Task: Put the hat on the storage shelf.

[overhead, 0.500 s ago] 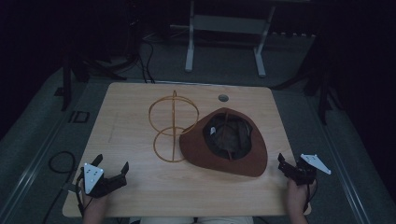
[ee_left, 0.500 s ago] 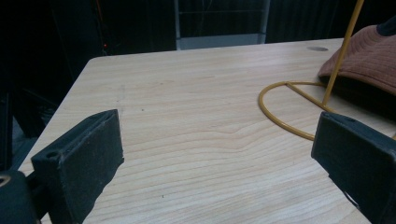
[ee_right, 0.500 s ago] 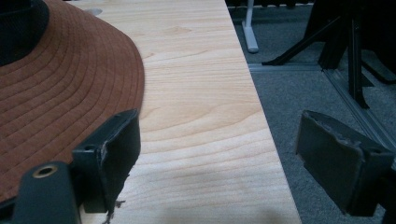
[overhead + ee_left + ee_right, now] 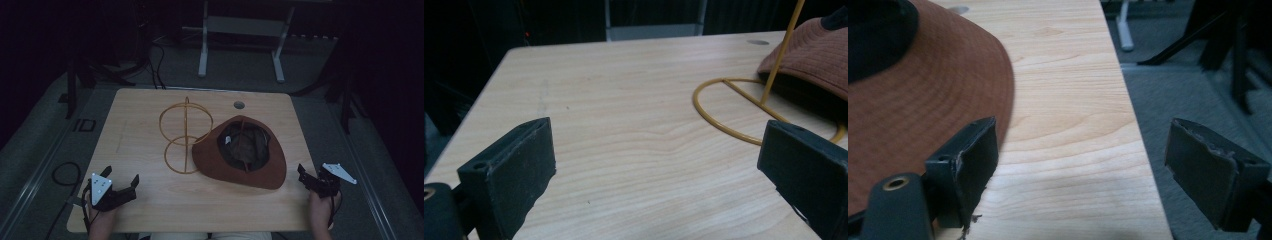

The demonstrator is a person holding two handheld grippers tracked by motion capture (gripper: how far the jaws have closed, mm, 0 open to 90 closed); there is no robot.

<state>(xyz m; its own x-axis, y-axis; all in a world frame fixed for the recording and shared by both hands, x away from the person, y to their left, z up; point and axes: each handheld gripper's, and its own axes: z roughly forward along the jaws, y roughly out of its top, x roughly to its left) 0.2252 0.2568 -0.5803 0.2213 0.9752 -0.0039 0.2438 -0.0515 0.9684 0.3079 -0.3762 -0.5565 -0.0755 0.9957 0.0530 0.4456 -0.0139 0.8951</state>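
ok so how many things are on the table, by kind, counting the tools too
hat: 1, brown, lying brim up
wire hat stand: 1, yellow, beside the hat
tools: 2, left tool and right tool, both open and empty
total: 4

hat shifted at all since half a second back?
No. In the high view the hat lies brim-up in the same spot, its brim overlapping the wire stand and just below the table's grommet hole, as before.
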